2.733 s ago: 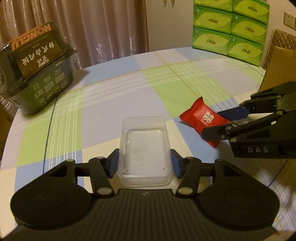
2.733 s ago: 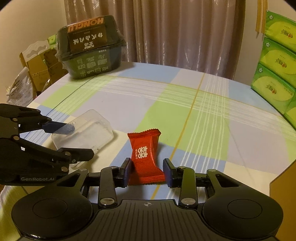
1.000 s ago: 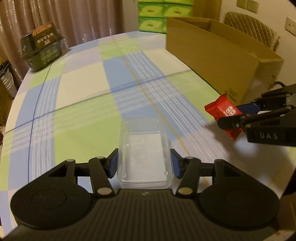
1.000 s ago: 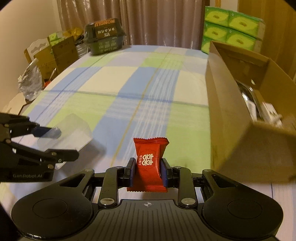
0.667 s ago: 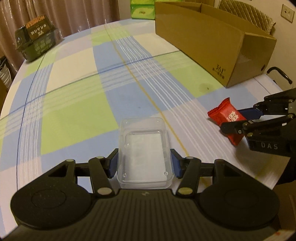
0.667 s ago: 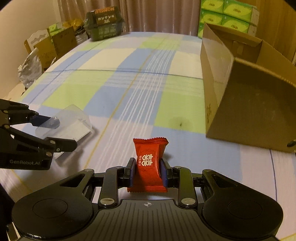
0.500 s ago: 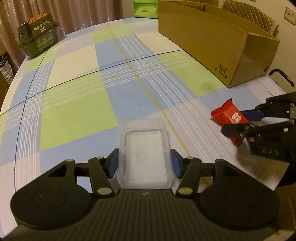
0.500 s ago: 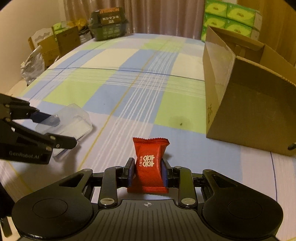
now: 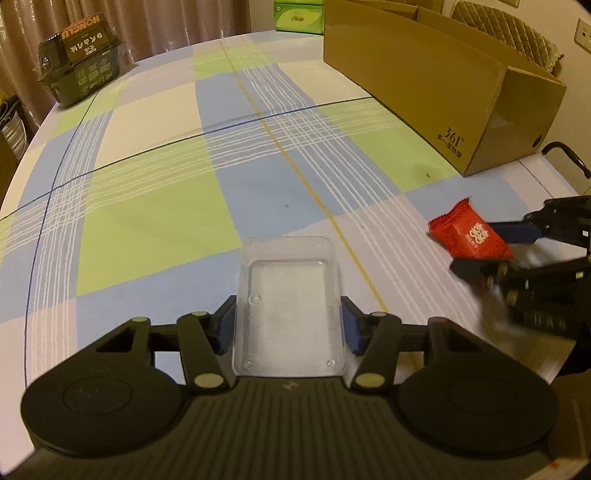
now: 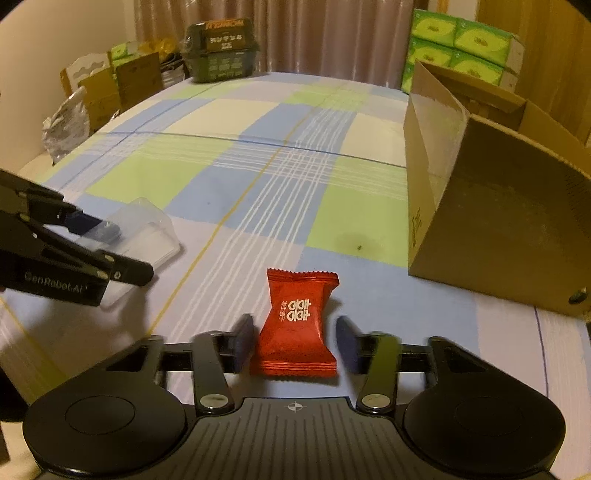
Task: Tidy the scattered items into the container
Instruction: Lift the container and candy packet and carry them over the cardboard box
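A clear plastic container [image 9: 288, 295] sits between the pads of my left gripper [image 9: 287, 325], low over the checked tablecloth. The jaws are closing and the pads lie against its long sides. The right wrist view shows that left gripper [image 10: 129, 251] and the container [image 10: 151, 236] at the left. A red candy packet [image 10: 295, 321] lies between the jaws of my right gripper [image 10: 294, 338]. Its blurred pads stand slightly off both sides of the packet. The open brown cardboard box [image 10: 498, 214] stands to the right. The left wrist view shows the packet [image 9: 469, 236] in the right gripper [image 9: 476, 251].
The cardboard box [image 9: 424, 81] fills the table's right side. A dark green food box [image 10: 221, 55] stands at the far edge, with green tissue packs [image 10: 461, 51] behind the carton. Small boxes and bags [image 10: 103, 85] stand beyond the table's left edge. A chair back [image 9: 506, 33] rises behind the box.
Both grippers carried their items from the far side to the near end by the cardboard box and sank lower. Since half a second ago, the right pads have parted from the candy packet.
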